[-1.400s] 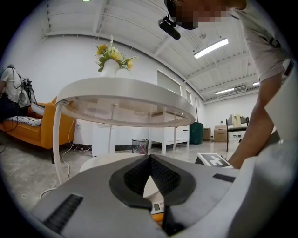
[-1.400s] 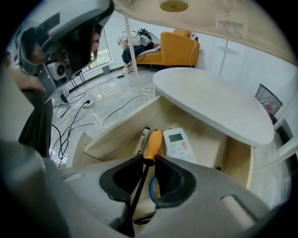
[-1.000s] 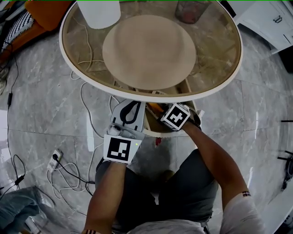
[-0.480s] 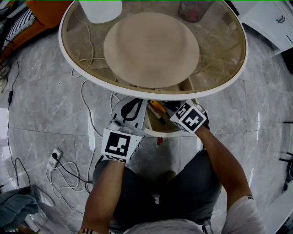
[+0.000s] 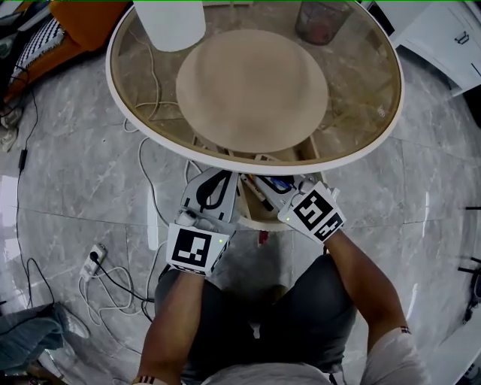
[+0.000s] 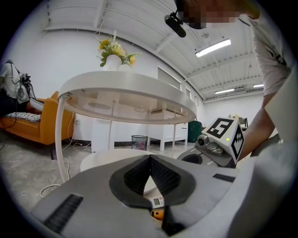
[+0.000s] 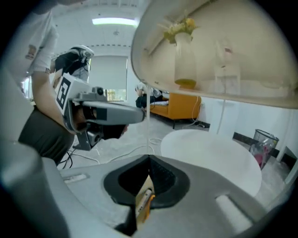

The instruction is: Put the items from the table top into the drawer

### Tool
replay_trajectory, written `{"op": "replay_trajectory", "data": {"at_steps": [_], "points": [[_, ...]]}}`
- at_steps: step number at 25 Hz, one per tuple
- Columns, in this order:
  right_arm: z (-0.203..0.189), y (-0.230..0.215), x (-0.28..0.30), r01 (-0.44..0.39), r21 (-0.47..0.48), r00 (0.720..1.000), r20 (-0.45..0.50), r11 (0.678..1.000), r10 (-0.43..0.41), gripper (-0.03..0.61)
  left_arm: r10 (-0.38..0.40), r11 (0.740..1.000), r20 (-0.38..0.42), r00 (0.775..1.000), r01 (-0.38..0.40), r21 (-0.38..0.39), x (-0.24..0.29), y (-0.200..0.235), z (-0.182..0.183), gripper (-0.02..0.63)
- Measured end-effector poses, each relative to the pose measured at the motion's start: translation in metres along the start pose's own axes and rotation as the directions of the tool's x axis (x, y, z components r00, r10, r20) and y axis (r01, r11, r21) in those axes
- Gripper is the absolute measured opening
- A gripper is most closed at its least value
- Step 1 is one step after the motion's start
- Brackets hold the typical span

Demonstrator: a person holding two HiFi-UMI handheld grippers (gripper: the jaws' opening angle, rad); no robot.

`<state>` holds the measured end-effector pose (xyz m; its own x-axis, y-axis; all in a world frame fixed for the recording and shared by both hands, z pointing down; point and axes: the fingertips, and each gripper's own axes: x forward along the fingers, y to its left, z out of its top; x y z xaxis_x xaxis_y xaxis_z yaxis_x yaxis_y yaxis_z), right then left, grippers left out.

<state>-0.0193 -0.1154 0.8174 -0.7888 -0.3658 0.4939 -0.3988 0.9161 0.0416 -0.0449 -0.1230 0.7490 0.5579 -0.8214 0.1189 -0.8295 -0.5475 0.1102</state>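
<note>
The round glass-topped table (image 5: 376, 120) has an open drawer (image 5: 254, 221) under its near edge. Pens, one of them orange (image 5: 257, 189), lie inside it. My left gripper (image 5: 213, 179) is at the drawer's left side, jaws shut and empty; in the left gripper view its tips (image 6: 150, 158) meet, with a small white device and something orange showing below them. My right gripper (image 5: 285, 189) hovers over the drawer's right side, shut on nothing. In the right gripper view its tips (image 7: 149, 160) touch, and a white-and-orange pen (image 7: 144, 202) lies loose underneath. A white vase (image 5: 170, 19) stands on the table top.
A tan round shelf (image 5: 252, 86) sits under the glass. A wire waste bin (image 5: 316, 19) stands on the floor beyond the table. Cables and a power strip (image 5: 94, 259) lie on the marble floor at the left. An orange sofa (image 6: 35, 123) and white cabinet (image 5: 443, 34) flank the table.
My right gripper has pulled up and back out of the drawer toward the person, and its jaws have closed empty. The left gripper has stayed put.
</note>
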Motion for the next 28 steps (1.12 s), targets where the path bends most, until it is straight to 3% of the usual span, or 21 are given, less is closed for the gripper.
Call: {"op": "replay_trajectory", "data": {"at_steps": [9,16,28], "points": [[0.050,0.037,-0.019,-0.032,-0.035,0.988,0.149,0.999,0.037,0.000,0.029,1.000,0.051,0.998,-0.029,0.002,-0.030,-0.005,0.026,0.000],[0.092,0.054,-0.060,-0.040,-0.039,0.976,0.213,0.998,0.048,0.000,0.029,0.999,0.020,0.999,-0.029,0.024,-0.044,-0.022,0.052,0.000],[0.203,0.045,-0.135,0.002,0.083,0.953,0.303,0.997,-0.027,0.000,-0.026,0.999,0.001,1.000,0.026,0.020,-0.069,-0.059,0.170,0.000]]}}
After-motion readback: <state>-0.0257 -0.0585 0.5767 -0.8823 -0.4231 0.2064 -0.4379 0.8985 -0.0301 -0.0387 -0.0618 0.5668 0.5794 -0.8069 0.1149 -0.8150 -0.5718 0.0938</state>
